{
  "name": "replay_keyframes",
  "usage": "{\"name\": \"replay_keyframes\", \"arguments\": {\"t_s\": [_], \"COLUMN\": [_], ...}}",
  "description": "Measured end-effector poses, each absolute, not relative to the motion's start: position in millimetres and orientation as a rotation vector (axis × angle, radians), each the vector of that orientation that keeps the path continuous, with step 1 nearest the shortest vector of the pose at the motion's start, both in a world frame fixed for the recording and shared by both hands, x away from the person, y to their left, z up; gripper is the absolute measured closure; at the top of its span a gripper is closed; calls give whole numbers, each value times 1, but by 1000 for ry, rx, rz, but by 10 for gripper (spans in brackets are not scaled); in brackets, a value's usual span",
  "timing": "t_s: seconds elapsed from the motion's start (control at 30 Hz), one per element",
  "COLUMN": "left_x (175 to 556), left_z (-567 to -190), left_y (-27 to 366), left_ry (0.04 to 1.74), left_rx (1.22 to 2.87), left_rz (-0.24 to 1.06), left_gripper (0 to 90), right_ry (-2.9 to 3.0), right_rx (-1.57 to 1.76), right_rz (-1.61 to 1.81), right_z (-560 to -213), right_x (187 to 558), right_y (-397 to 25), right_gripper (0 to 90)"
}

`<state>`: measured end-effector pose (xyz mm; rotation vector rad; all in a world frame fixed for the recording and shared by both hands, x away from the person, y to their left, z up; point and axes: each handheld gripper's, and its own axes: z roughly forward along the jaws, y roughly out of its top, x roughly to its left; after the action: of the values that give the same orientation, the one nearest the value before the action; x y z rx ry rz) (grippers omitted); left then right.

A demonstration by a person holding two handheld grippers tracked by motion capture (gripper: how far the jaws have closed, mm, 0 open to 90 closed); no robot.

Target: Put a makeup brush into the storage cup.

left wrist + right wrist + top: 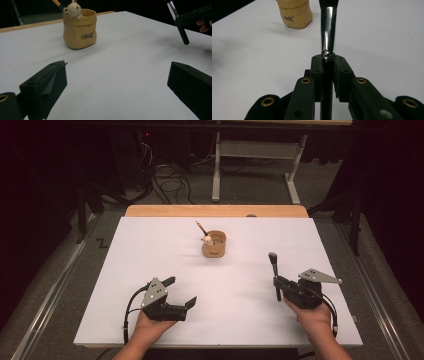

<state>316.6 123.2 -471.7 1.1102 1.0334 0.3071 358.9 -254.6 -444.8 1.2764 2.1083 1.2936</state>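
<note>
Nearest the high camera: two hands at the near edge of the white tabletop (150, 245), each holding a gripper. The left gripper (181, 292) rests low on the surface with its jaws spread wide and nothing between them; the left gripper view confirms bare tabletop in the gap.

The right gripper (276, 282) has its jaws closed tight on the black handle of a makeup brush (274, 270). In the right gripper view the brush (328, 32) stands straight up out of the clamp, silver ferrule just above the jaw tips, dark bristles uppermost. In the high view its long axis is close to upright, the lower handle end projecting below the jaws toward the tabletop, apparently clear of it.

The tan pouch-shaped holder (214, 245) with a small bear figure (73, 9) on its rim sits near the centre of the tabletop, toward the far side. A pencil-like stick (201, 226) already leans in it. From the right gripper the holder lies forward and to the left, well apart.

Judgement: the work in hand appears to be delivery of the brush into the holder. The right gripper is the carrying one, though neither gripper is clearly nearer to the holder. The path between is unobstructed white surface. The holder stands well inside all edges. The leaning stick occupies the far-left part of the mouth; entry from the near-right side looks freest.
</note>
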Motion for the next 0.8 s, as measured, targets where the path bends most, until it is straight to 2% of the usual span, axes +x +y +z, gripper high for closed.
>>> {"name": "replay_keyframes", "arguments": {"t_s": [0.8], "left_x": [319], "left_z": [-472], "left_y": [126], "left_ry": [1051], "left_rx": [1081], "left_rz": [282], "left_gripper": [36], "right_ry": [1824], "right_rx": [1044], "right_rz": [1595], "right_z": [-457], "right_x": [339], "right_y": [-281], "right_gripper": [803]}}
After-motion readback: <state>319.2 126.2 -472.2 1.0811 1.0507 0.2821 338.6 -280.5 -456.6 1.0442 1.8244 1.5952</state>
